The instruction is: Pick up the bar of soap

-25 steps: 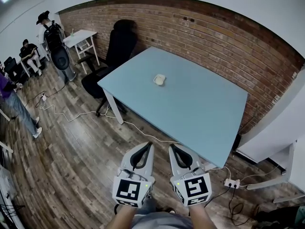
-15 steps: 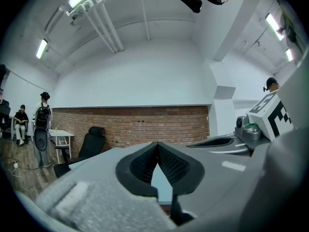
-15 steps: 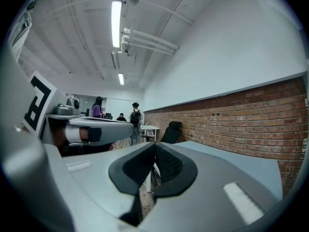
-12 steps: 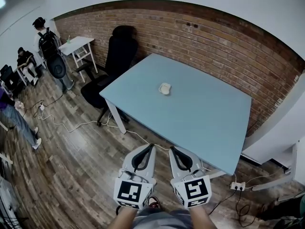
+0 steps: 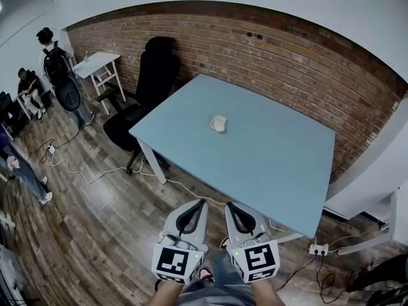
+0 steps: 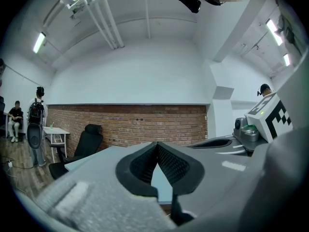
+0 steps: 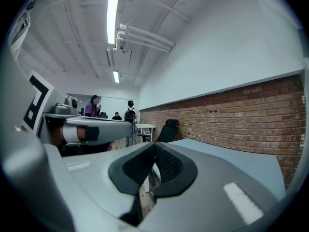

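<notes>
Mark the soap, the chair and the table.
soap (image 5: 218, 123), head view, middle of its top face.
chair (image 5: 157, 69), head view, on the backrest.
table (image 5: 268, 161), head view, bare top nearer than the soap.

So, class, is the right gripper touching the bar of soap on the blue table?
Apart. The head view shows the right gripper short of the table's near edge, with bare tabletop between it and the bar of soap.

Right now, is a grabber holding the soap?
No, the bar of soap lies on the blue table, away from the left gripper and the right gripper.
</notes>
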